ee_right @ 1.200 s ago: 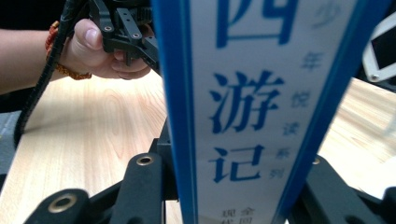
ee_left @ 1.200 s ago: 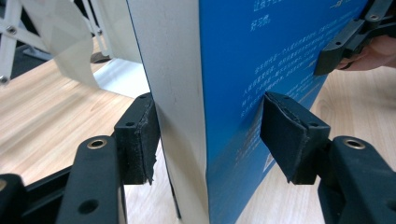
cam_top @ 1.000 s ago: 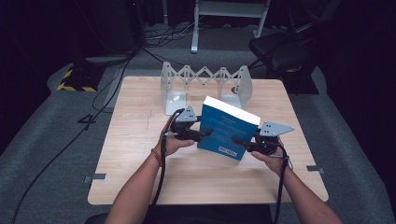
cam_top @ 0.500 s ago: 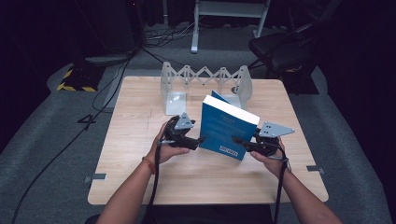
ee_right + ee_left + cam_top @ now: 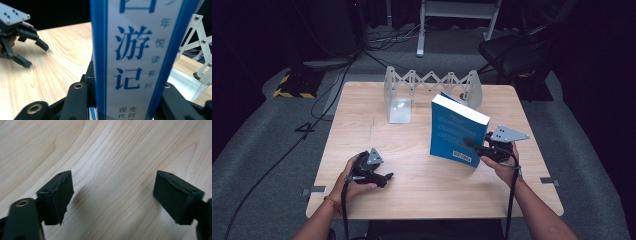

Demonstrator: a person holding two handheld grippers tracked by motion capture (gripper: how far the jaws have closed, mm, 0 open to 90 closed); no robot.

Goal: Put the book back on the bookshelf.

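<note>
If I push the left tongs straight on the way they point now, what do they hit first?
Probably the table. The left tongs stand open with nothing between them, angled down at bare wood. In the high view they point toward the blue book, but it stands well apart.

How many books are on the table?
1. The blue book stands upright right of the table's middle, clamped by the right gripper, in front of the expanding metal book rack.

Both grippers are built black, each topped by a grey three-cornered plate. Black cables are trailed toward 6 o'clock. A bracelet [image 5: 330, 201] is worn on the left wrist.
</note>
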